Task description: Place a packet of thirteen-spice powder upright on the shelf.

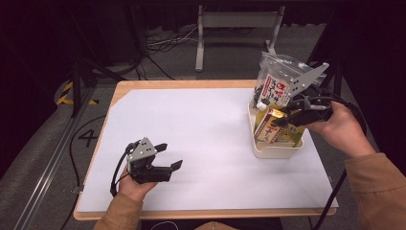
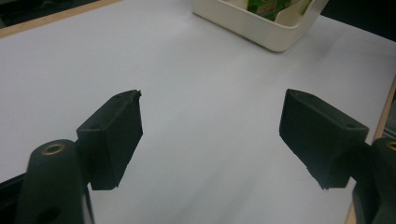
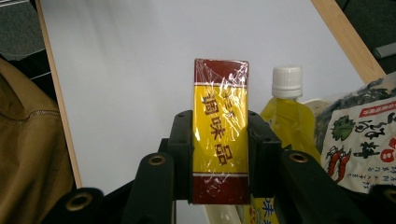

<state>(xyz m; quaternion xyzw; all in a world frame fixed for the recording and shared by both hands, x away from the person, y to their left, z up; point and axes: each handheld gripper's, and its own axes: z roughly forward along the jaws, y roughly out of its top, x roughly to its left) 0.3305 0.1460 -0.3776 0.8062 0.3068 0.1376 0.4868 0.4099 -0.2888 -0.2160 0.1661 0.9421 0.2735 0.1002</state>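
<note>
Yellow-and-red wrapped seasoning box [image 3: 220, 135] stands upright, clamped above the white bin [image 1: 277, 151].

Yellow-and-maroon box [image 3: 220, 135]: glossy, wrinkled clear film wrap. Right gripper [image 3: 219, 154]: matt black plastic jaws, brass-coloured rivets. Bin [image 1: 275, 149] at 3 o'clock on the table: smooth cream plastic. Table cover [image 1: 201, 143]: matt white paper; table edge [image 1: 191, 84]: pale wood. Pouch [image 3: 286, 116]: shiny yellow, white ribbed cap. Sleeve [image 1: 378, 187]: tan cloth.
</note>
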